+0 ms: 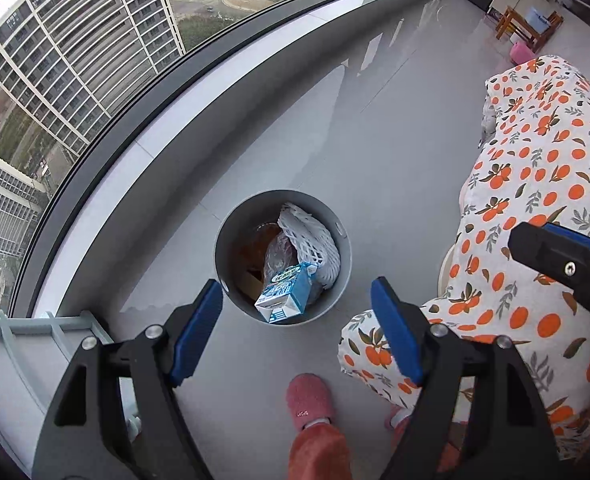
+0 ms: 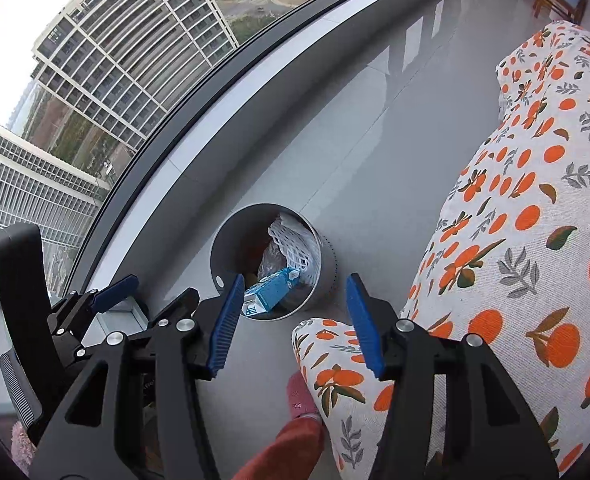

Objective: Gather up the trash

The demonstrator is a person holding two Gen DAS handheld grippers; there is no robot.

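Note:
A grey round trash bin (image 1: 345, 256) stands on the pale floor by the window. Inside lie a blue and white carton (image 1: 285, 298), white foam netting (image 1: 315, 240) and a clear plastic bag (image 1: 279, 252). My left gripper (image 1: 297, 328) is open and empty, held high above the bin's near side. My right gripper (image 2: 293, 316) is open and empty, also above the bin (image 2: 327, 276), where the carton (image 2: 271, 290) and netting (image 2: 295, 244) show. The right gripper also shows in the left wrist view (image 1: 563, 260), and the left gripper in the right wrist view (image 2: 113, 286).
A sofa under an orange-print cover (image 1: 535, 208) fills the right side, its arm (image 2: 335, 356) close to the bin. A glass wall with a dark sill (image 1: 175, 120) runs along the left. The person's pink slipper (image 1: 309, 400) is on the floor. A pale rack (image 1: 23, 344) stands at lower left.

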